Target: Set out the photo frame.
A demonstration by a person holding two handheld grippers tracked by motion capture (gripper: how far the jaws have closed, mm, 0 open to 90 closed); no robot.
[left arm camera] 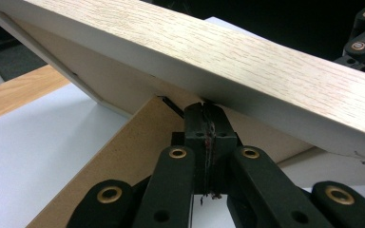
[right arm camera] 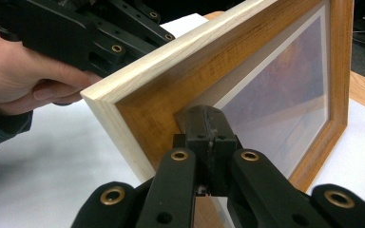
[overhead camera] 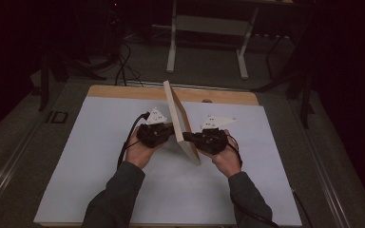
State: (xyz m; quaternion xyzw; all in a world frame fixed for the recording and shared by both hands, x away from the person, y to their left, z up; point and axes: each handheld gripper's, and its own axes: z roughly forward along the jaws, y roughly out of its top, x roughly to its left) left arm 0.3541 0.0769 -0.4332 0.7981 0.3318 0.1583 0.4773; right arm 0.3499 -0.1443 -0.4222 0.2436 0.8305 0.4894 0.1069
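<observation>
High view is showing a wooden picture frame (overhead camera: 180,118) standing tilted on its edge on the white worktop (overhead camera: 95,156), between the two grippers. Left gripper (overhead camera: 167,132) is pressing its clenched jaws against the frame's back, by the brown stand flap (left arm camera: 123,156). Right gripper (overhead camera: 188,137) is pressing clenched jaws against the front. No readable writing is showing.
</observation>
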